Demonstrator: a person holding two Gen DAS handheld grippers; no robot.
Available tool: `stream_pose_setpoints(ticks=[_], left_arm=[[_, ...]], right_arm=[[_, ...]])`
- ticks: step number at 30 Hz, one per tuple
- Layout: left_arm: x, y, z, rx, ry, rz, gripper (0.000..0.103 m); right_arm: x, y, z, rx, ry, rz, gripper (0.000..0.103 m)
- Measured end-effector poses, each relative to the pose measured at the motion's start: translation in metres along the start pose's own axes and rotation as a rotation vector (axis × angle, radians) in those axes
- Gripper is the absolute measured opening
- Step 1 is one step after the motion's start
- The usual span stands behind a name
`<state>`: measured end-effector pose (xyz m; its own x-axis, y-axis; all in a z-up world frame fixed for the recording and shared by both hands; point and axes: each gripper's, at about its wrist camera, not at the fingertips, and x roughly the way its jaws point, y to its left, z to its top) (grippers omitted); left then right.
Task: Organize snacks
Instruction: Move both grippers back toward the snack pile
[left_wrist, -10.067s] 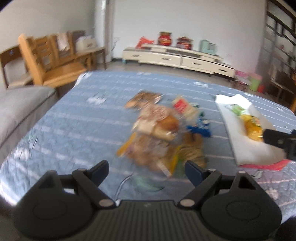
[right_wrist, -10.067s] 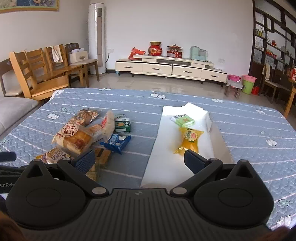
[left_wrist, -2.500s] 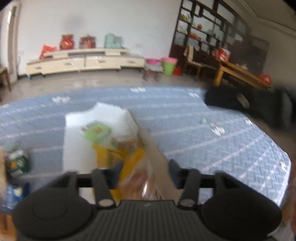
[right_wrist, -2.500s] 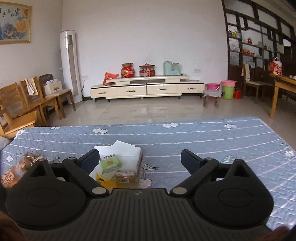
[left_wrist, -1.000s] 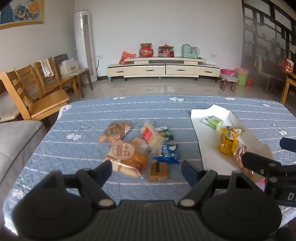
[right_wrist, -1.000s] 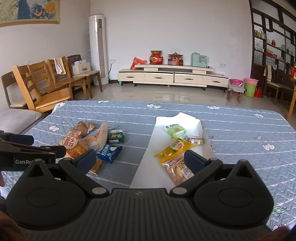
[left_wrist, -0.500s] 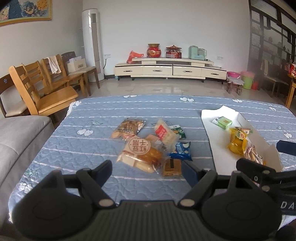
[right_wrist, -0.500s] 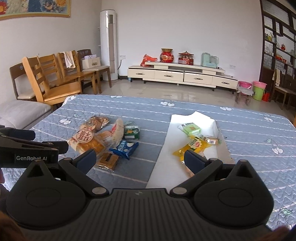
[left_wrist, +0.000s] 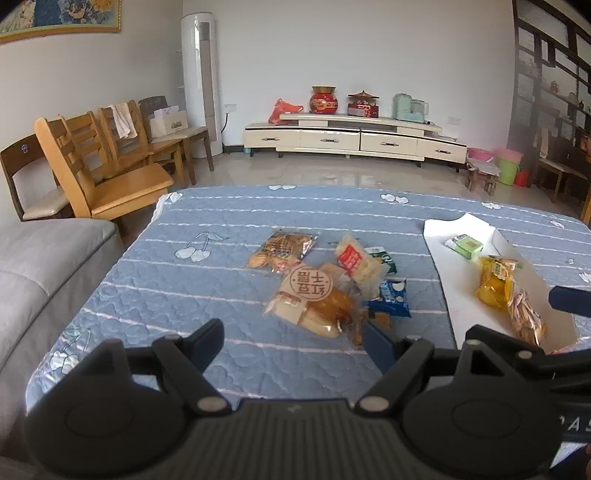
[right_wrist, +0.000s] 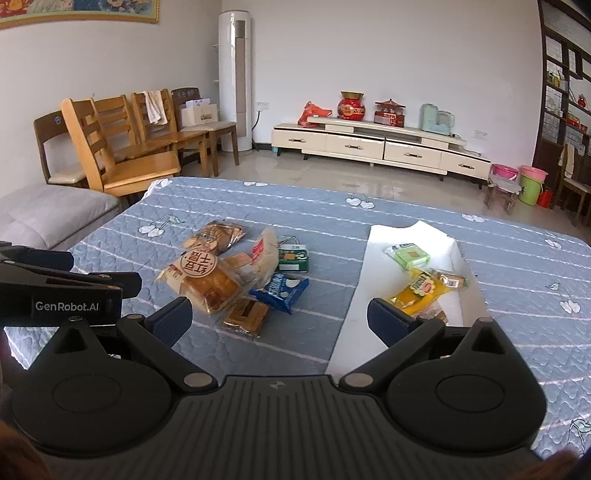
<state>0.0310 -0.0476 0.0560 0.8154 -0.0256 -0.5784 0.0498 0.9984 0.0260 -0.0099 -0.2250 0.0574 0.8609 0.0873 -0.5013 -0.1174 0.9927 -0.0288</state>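
Though cluttered, blue quilted table (left_wrist: 207, 295) (living room)

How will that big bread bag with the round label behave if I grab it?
The bread bag looks soft and puffy, so it probably squashes and sags rather than staying stiff. Its clear glossy wrapper may slip between pads. It overlaps neighbouring packets, so lifting could drag the brown packet.

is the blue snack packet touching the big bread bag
Cannot tell. In the right wrist view the blue snack packet lies close beside the big bread bag, but crumpled clear wrappers fill the space between them, hiding any contact or gap.
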Motion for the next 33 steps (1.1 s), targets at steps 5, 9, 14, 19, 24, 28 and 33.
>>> stream_pose_setpoints(ticks=[5, 9, 14, 19, 24, 28, 33], left_arm=[[0.004, 0.007, -0.003, -0.010, 0.011, 0.006, 0.082], [0.008, 0.010, -0.005, -0.011, 0.023, 0.011, 0.082], [0.012, 0.014, -0.007, -0.014, 0.036, 0.016, 0.082], [0.018, 0.016, -0.009, -0.016, 0.050, 0.020, 0.082], [0.027, 0.021, -0.011, -0.020, 0.069, 0.026, 0.082], [0.035, 0.026, -0.015, -0.025, 0.089, 0.037, 0.082], [0.046, 0.035, -0.021, -0.042, 0.118, 0.054, 0.082]], right_arm=[[0.005, 0.006, 0.000, -0.014, 0.010, 0.005, 0.103], [0.008, 0.009, 0.000, -0.020, 0.017, 0.013, 0.103], [0.014, 0.011, -0.001, -0.021, 0.033, 0.015, 0.103], [0.021, 0.012, -0.002, -0.018, 0.045, 0.020, 0.103], [0.029, 0.012, -0.006, -0.018, 0.064, 0.027, 0.103], [0.036, 0.011, -0.009, -0.015, 0.080, 0.030, 0.103], [0.044, 0.009, -0.012, -0.009, 0.093, 0.037, 0.103]])
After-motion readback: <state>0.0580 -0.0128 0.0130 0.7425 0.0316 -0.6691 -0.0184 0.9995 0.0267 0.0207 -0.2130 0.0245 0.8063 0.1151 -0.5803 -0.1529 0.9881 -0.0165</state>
